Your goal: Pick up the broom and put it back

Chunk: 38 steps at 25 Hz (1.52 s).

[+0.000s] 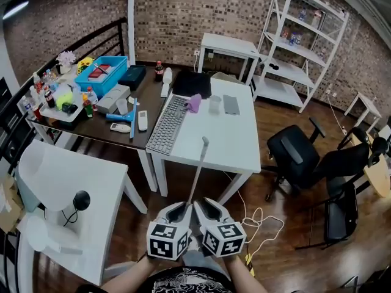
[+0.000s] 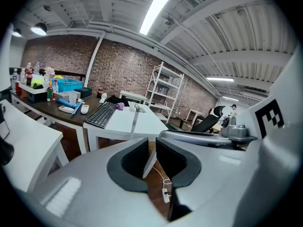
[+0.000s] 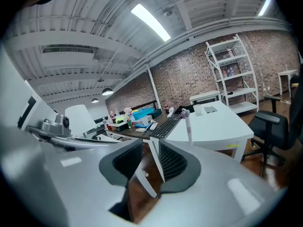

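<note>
The broom shows only as a thin pale handle [image 1: 198, 170]. It runs from a capped tip over the white table's front edge down to the spot where my two grippers meet, and its lower end is hidden under them. My left gripper [image 1: 177, 210] and right gripper [image 1: 208, 207] sit side by side, angled toward each other. In the left gripper view the handle [image 2: 135, 118] rises beyond the left jaw. In the right gripper view the handle [image 3: 188, 126] stands past the right jaw. The left gripper [image 2: 148, 144] and the right gripper [image 3: 150, 148] each show a narrow gap with only floor and table legs in it.
The white table [image 1: 244, 157] ahead carries a keyboard [image 1: 166, 126]. A dark desk [image 1: 122, 136] to its left is crowded with bottles and a blue bin [image 1: 102, 73]. A second white table [image 1: 73, 182] is near left and black office chairs [image 1: 293, 154] are to the right. A cable [image 1: 259, 218] lies on the floor.
</note>
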Motion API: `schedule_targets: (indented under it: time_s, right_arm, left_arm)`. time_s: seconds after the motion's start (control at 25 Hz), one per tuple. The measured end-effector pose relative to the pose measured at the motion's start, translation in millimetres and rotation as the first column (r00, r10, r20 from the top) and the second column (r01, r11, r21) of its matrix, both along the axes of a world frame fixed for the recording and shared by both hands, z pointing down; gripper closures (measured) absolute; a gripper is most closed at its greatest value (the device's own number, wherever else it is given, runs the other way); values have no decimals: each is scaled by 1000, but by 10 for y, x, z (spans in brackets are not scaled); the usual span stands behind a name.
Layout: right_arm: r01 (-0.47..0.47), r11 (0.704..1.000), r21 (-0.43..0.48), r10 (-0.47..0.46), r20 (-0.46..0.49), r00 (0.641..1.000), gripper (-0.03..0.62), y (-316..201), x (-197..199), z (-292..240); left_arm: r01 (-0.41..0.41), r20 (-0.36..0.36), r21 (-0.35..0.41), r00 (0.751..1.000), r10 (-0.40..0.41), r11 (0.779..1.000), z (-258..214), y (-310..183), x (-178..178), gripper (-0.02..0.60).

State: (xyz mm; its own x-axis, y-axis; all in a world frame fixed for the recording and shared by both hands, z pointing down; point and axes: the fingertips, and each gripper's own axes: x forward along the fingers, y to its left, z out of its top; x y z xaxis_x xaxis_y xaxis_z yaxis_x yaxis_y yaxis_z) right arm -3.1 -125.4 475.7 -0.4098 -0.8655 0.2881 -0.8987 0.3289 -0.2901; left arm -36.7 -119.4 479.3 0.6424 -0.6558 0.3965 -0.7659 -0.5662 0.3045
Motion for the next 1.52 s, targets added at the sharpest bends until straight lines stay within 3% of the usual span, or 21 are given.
schedule_targets:
  time_s: [0.24,0.8,1.16,1.52]
  right_arm:
    - [29,999,13,-29,5,1000,506,-533,239,-13]
    - [107,994,23,-106,-34,994,402,-1494,753,230]
    - [184,983,5,-183,-68,981,346,-1958,782,528]
    - [210,977,-48,-214,-109,971,336,-2361,766,846]
  left_arm:
    - [33,8,10,999,-33,999,-42,-507,235,545]
    - [103,-7,3,995,-103,995,92,-1269,699,526]
    - [161,4,-24,987,-161,987,235,-1470,756,526]
    - [207,9,-55,978,-207,977,345,-1594,684,526]
